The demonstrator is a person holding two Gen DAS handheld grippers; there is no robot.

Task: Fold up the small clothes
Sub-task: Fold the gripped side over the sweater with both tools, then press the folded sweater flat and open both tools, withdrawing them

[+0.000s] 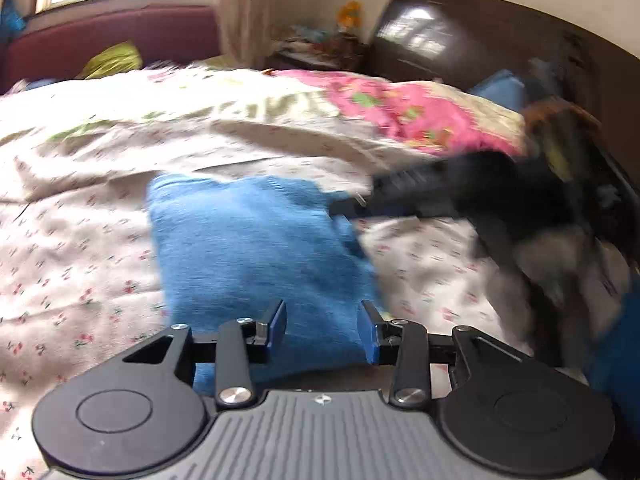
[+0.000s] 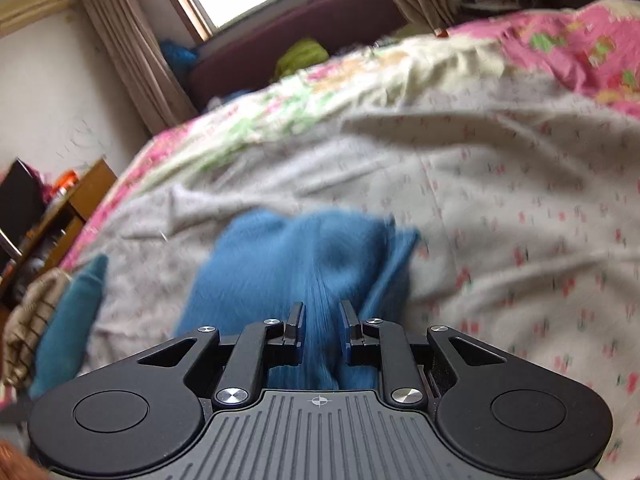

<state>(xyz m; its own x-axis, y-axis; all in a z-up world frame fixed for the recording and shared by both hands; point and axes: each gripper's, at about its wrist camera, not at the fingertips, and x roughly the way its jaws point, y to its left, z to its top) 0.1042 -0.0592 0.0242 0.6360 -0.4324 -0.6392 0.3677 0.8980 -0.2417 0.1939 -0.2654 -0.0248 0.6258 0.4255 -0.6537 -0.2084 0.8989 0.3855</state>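
A small blue knit garment (image 1: 256, 248) lies on the flowered bedsheet (image 1: 72, 264). My left gripper (image 1: 323, 330) is open, its jaws standing apart over the near edge of the garment. My right gripper (image 2: 322, 326) has its jaws partly closed on a raised ridge of the blue garment (image 2: 304, 264), which bunches up between them. In the left wrist view the right gripper (image 1: 352, 204) shows blurred at the garment's far right corner.
A pink and green flowered quilt (image 1: 400, 108) lies heaped across the far side of the bed. A dark headboard (image 1: 480, 36) stands at the right. A wooden shelf (image 2: 60, 216) and a teal cloth (image 2: 68, 320) are at the bed's left edge.
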